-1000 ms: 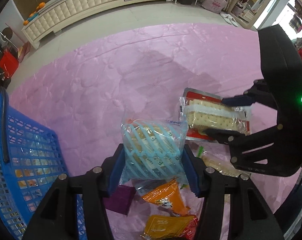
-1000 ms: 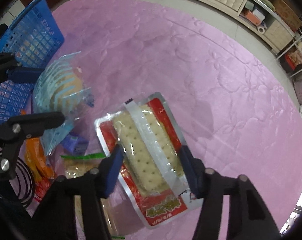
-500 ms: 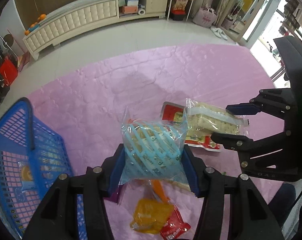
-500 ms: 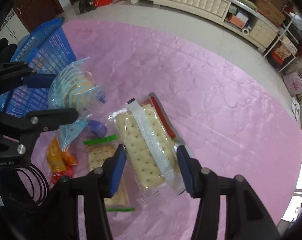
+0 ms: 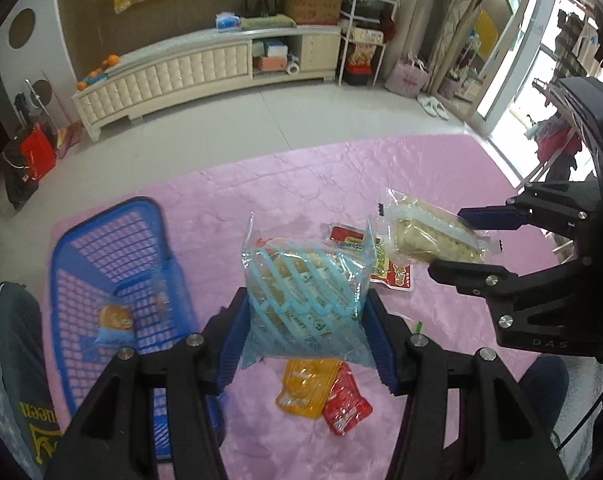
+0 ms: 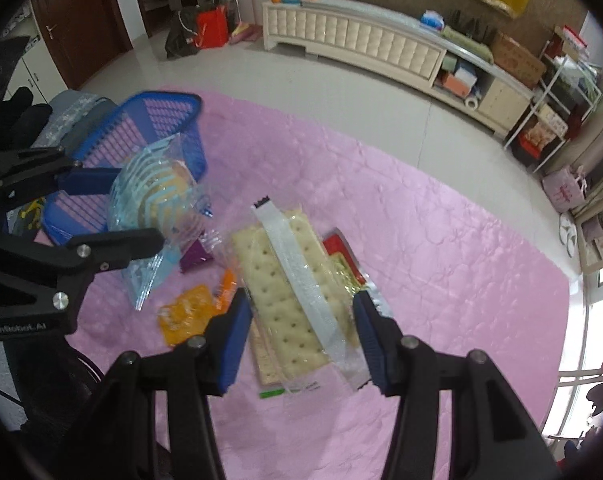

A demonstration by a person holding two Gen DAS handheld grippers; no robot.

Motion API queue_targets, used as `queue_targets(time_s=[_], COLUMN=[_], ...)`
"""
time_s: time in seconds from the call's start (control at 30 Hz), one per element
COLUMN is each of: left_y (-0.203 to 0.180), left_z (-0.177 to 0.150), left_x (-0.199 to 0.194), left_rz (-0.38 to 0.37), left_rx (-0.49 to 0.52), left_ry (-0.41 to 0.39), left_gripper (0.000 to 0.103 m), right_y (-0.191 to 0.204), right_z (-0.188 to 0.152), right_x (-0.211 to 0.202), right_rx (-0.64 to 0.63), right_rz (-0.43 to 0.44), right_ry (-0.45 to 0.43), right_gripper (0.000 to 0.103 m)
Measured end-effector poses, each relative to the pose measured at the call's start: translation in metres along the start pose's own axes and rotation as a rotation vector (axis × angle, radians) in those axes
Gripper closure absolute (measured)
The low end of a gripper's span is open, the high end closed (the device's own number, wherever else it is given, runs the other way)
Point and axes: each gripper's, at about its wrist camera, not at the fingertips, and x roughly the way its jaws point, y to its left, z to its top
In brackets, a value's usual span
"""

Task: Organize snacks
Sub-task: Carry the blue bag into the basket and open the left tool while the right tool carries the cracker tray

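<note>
A: What had changed since the earlier pictures?

B: Both packs had come up off the pink mat [image 5: 341,168]. A second before, the red-edged packet lay right under the cracker pack; by now it stayed below on the mat while the crackers hung clear of it, and more of the room showed behind.

A: And the holds?

B: The left gripper [image 5: 305,316] was clamped on the blue-striped biscuit bag [image 5: 301,296], its blue pads pressed to both sides, at lower centre of the left view. The right gripper [image 6: 299,316] was closed on the clear cracker pack [image 6: 289,288], at centre of the right view.

A: What was in the basket?

B: The blue basket [image 5: 101,240] stood at the left of the left view, on the mat. One small wrapped snack [image 5: 111,322] lay on its floor; a second lighter shape beside it was too blurred to name.

A: What did each camera miss?

B: The left view showed the basket's inside, plus a yellow sachet [image 5: 305,388] and a red sachet [image 5: 345,400] lying touching below the bag. The right view gave only the basket's rim, but it showed a purple packet [image 6: 195,254] under the bag and a second cracker pack [image 6: 263,356] beneath the held one
</note>
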Motion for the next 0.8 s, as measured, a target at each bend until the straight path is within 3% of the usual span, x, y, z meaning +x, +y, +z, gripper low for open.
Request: queue_targets(time_s=[0.4, 0.8], left_y=[0.058, 0.125], left_z=[-0.028, -0.046], left_x=[-0.068, -0.096], left_rz=[0.044, 0.093], left_rx=[-0.068, -0.156], left_ry=[-0.090, -0.113], left_gripper=[0.050, 0.051], right_y=[0.070, 0.138], right_z=[0.022, 0.063], right_x=[-0.030, -0.001], right_rx=[-0.050, -0.113], right_rz=[0.028, 0.079], right_ry=[-0.085, -0.077], right_gripper=[0.047, 0.047])
